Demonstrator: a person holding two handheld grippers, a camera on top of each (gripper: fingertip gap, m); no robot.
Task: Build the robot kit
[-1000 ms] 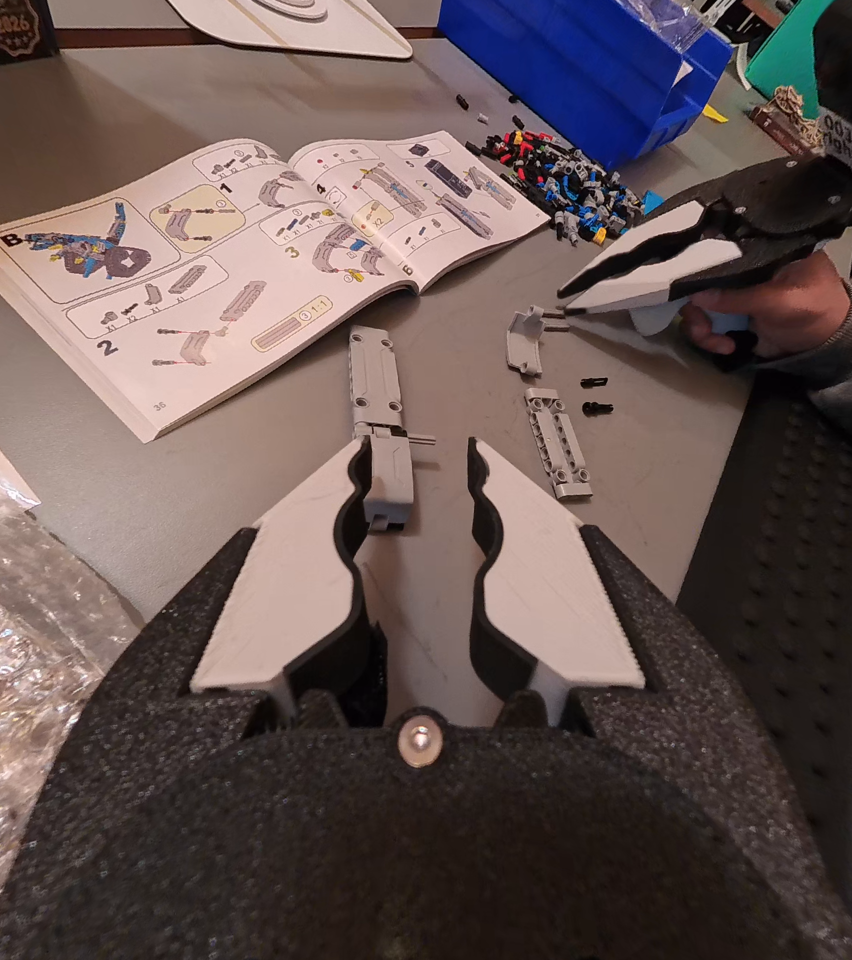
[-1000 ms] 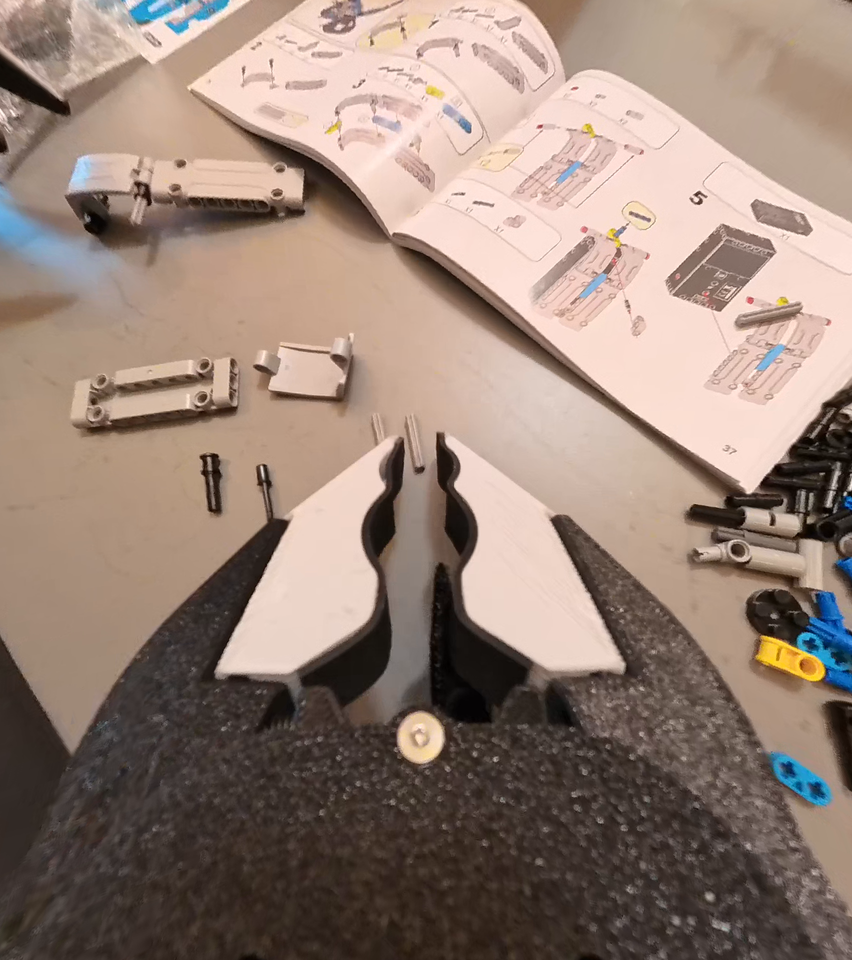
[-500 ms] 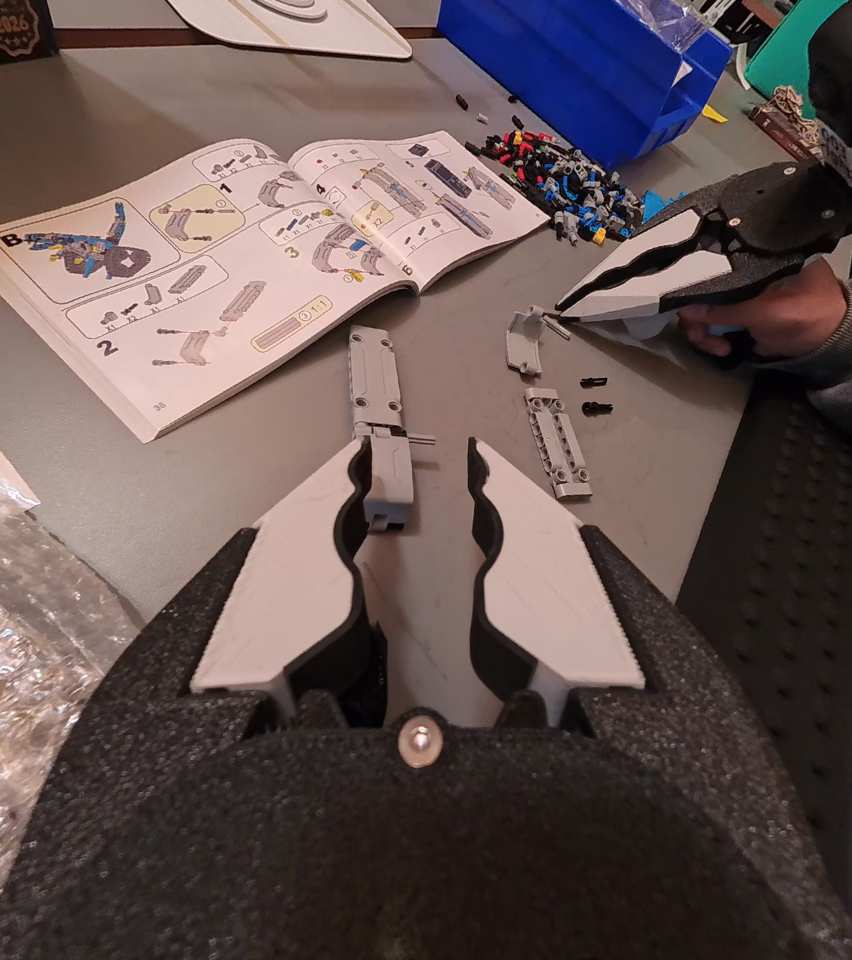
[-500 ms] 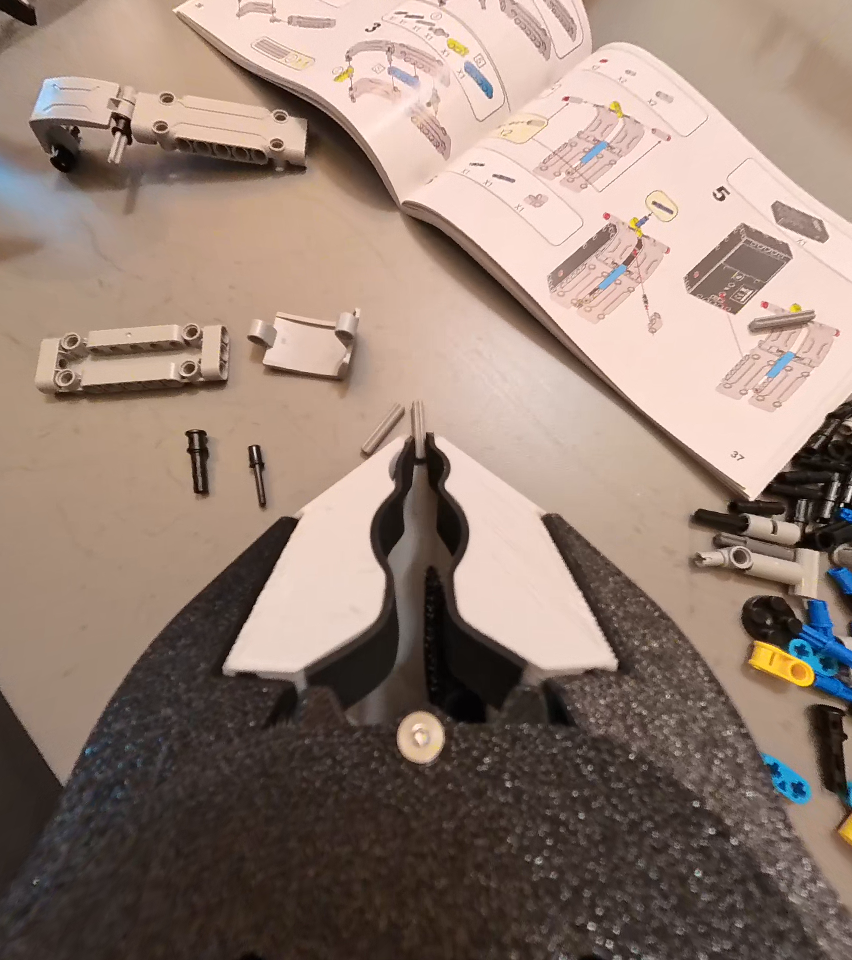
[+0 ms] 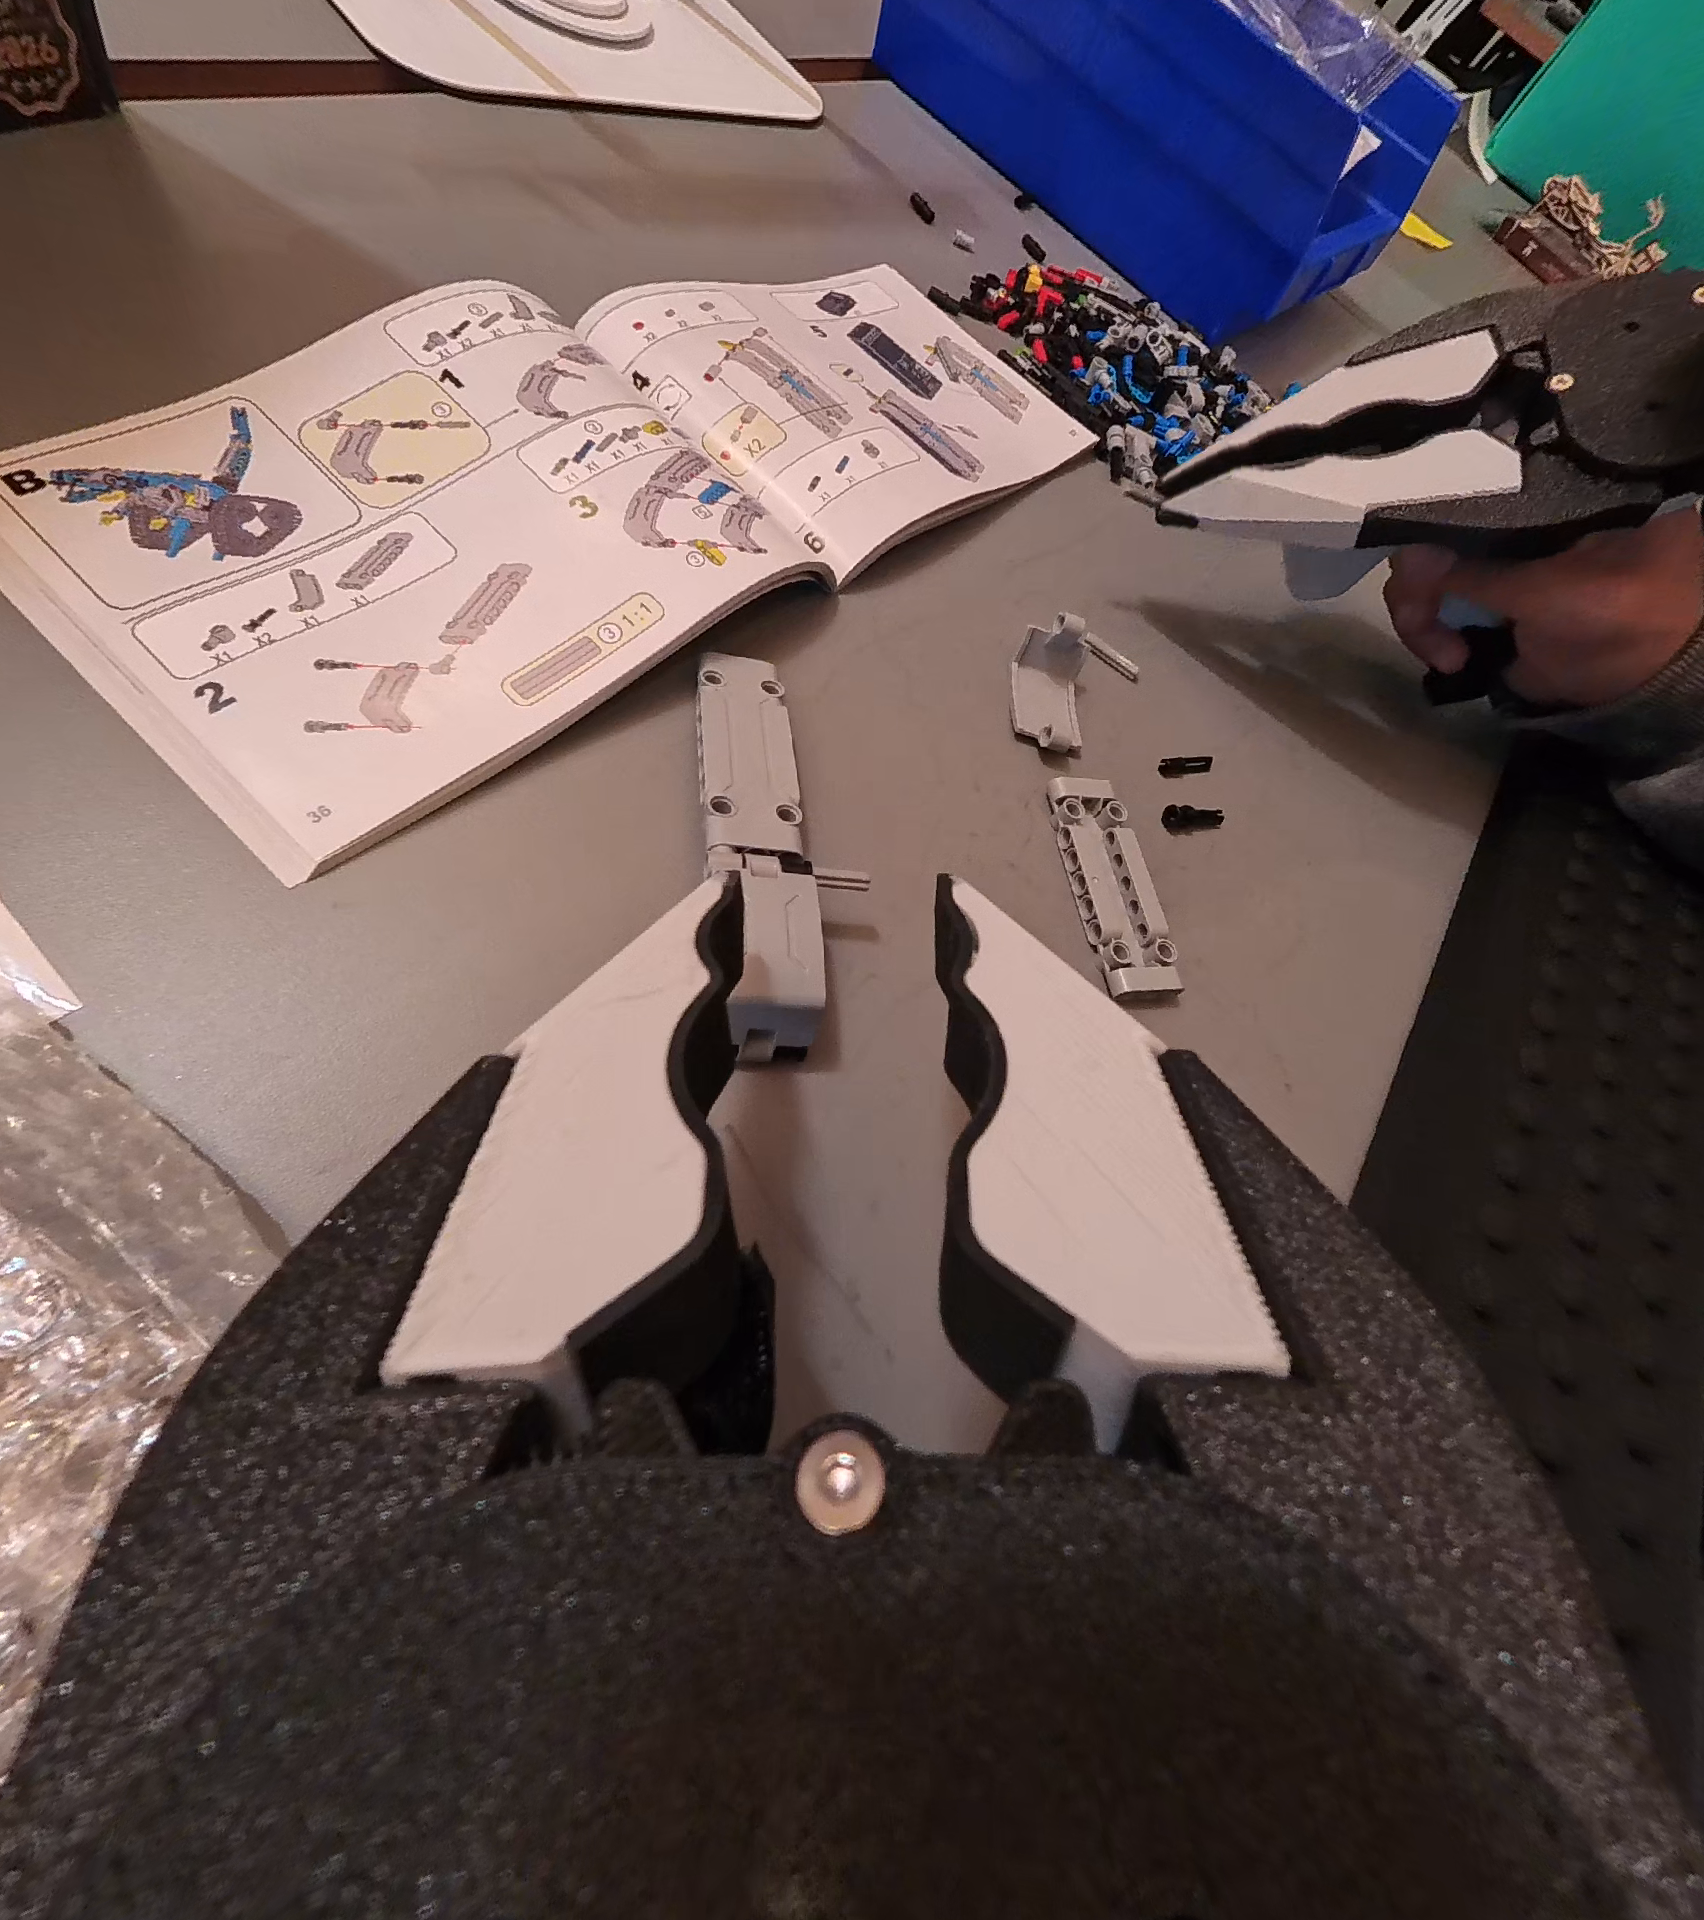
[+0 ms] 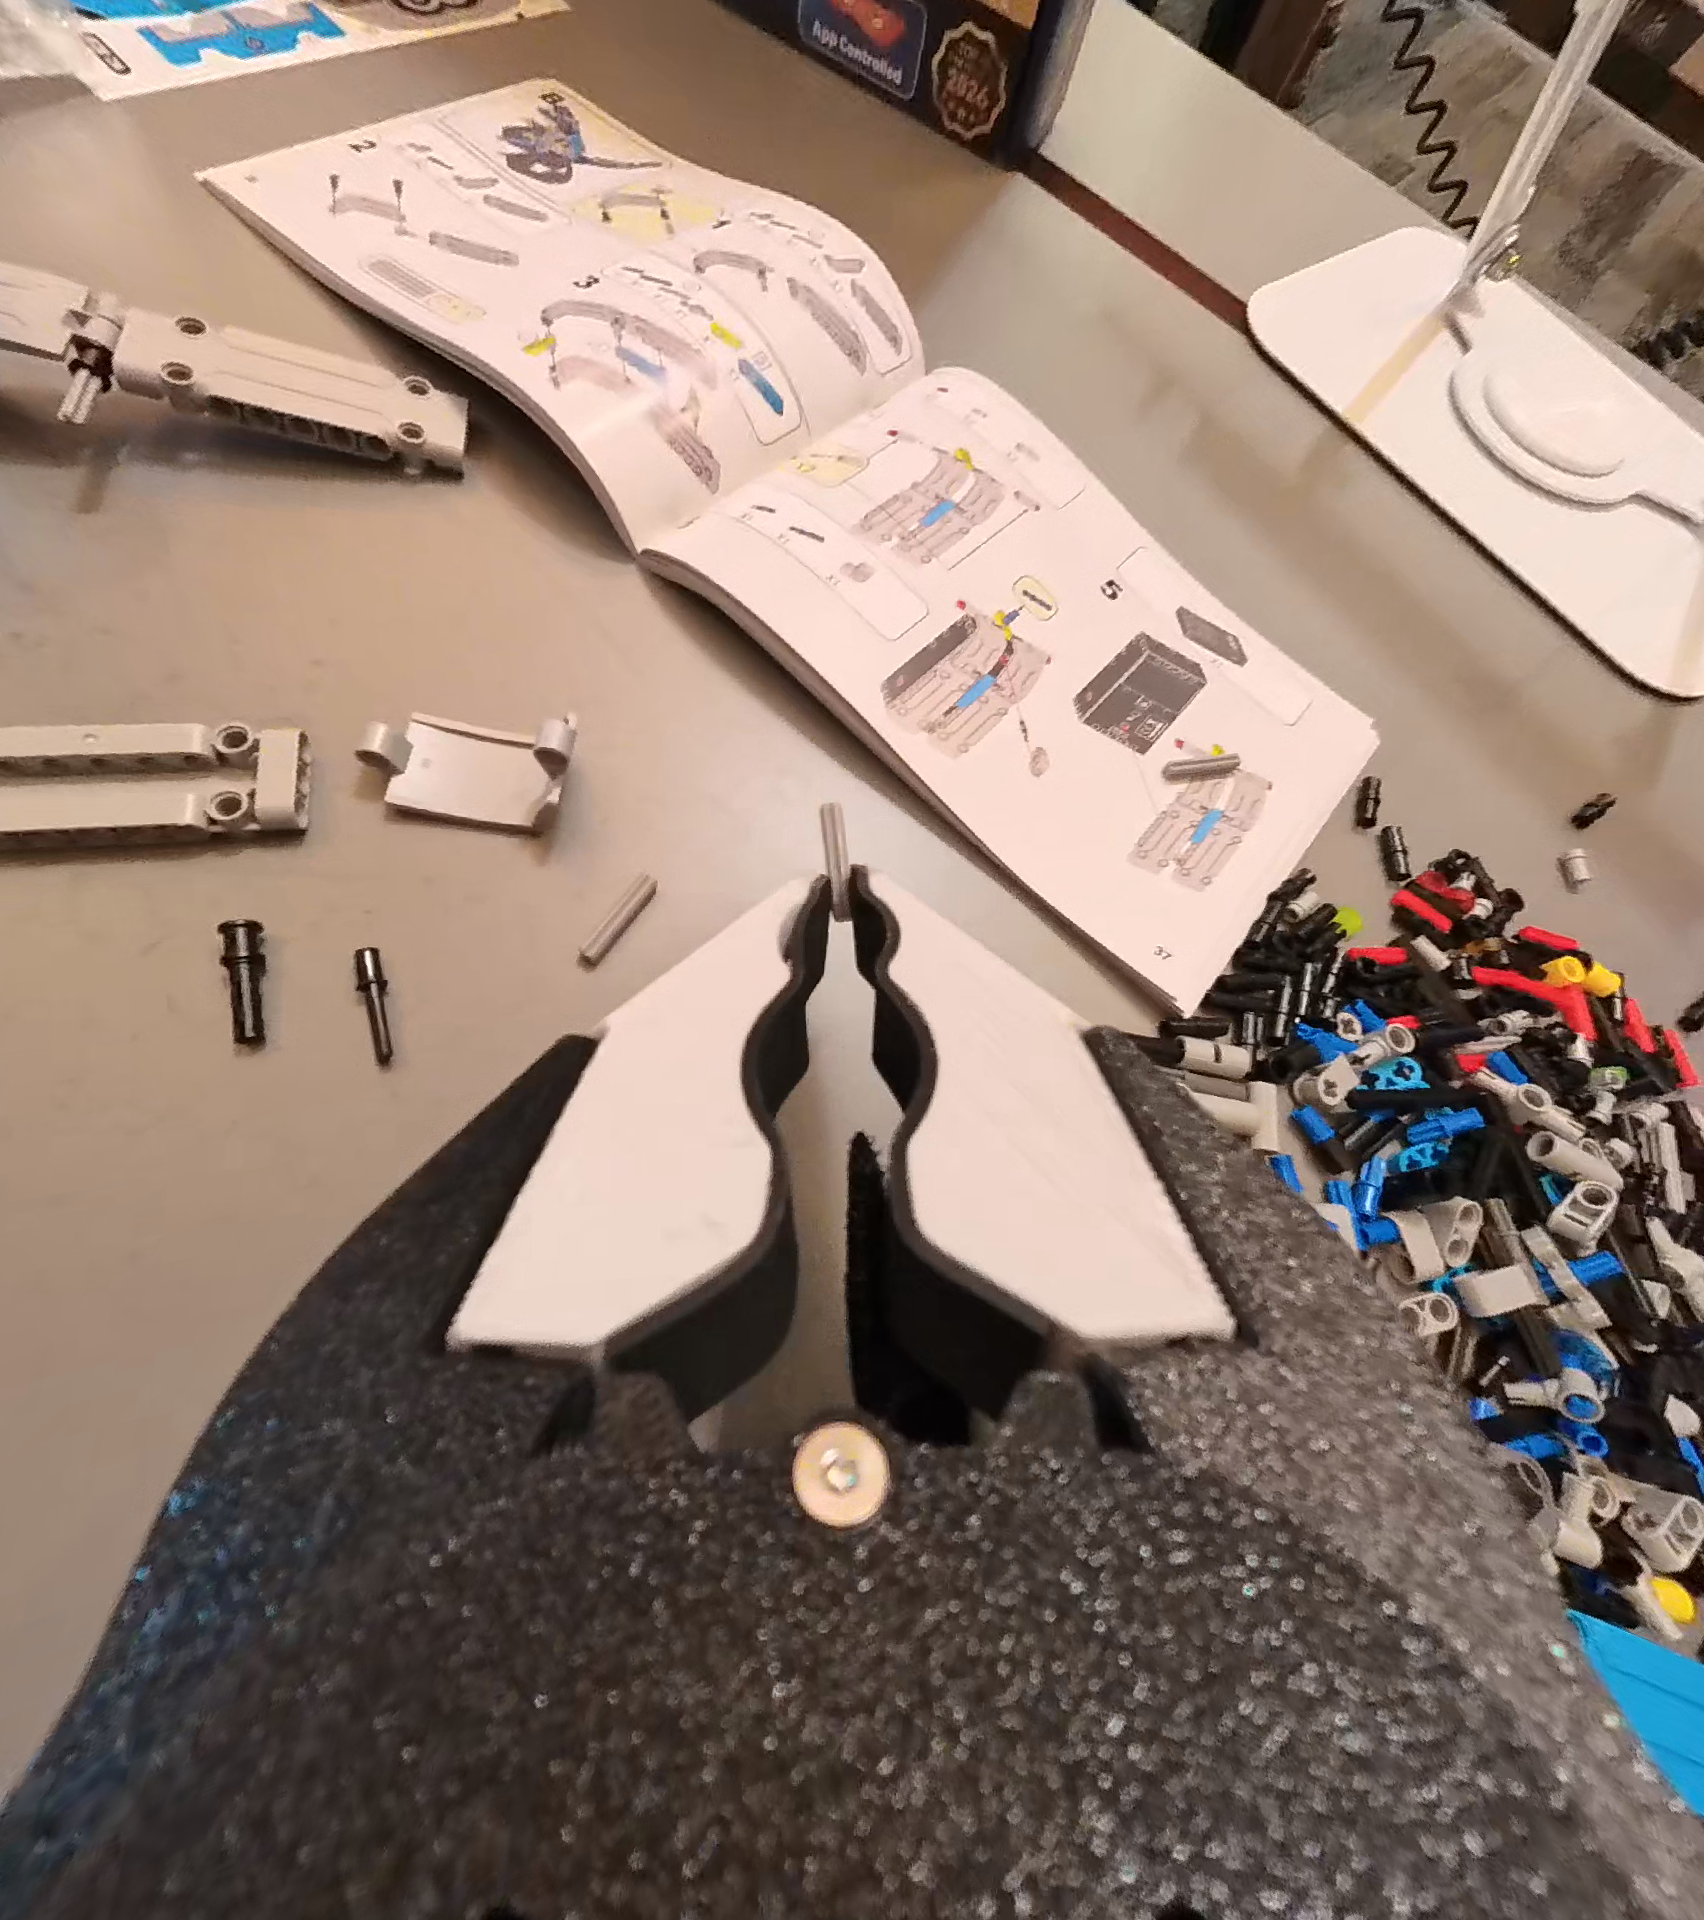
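My right gripper [image 6: 836, 883] is shut on a short grey axle pin [image 6: 833, 844] and holds it above the table; it also shows in the left wrist view [image 5: 1175, 497], raised at the right. A second grey axle pin [image 6: 617, 915] lies on the table to its left. My left gripper [image 5: 832, 899] is open, low over the table, its left finger beside the near end of a grey jointed beam assembly [image 5: 760, 852]. A curved grey panel [image 5: 1047, 681], a grey frame piece [image 5: 1113, 885] and two black pins [image 5: 1188, 792] lie to the right of it.
An open instruction booklet [image 5: 474, 520] lies at the far left. A pile of small coloured parts [image 6: 1513, 1174] lies beside a blue bin [image 5: 1149, 135]. Bubble wrap [image 5: 6, 1299] is at the near left. A white stand base [image 6: 1544, 457] and a dark mat [image 5: 1575, 1143] flank the table. My hands' fingertips stand some 25 cm from each other.
My right gripper closed on one of the two grey axle pins, lifted it off the table and swung up toward the parts pile. My left gripper has stayed put.
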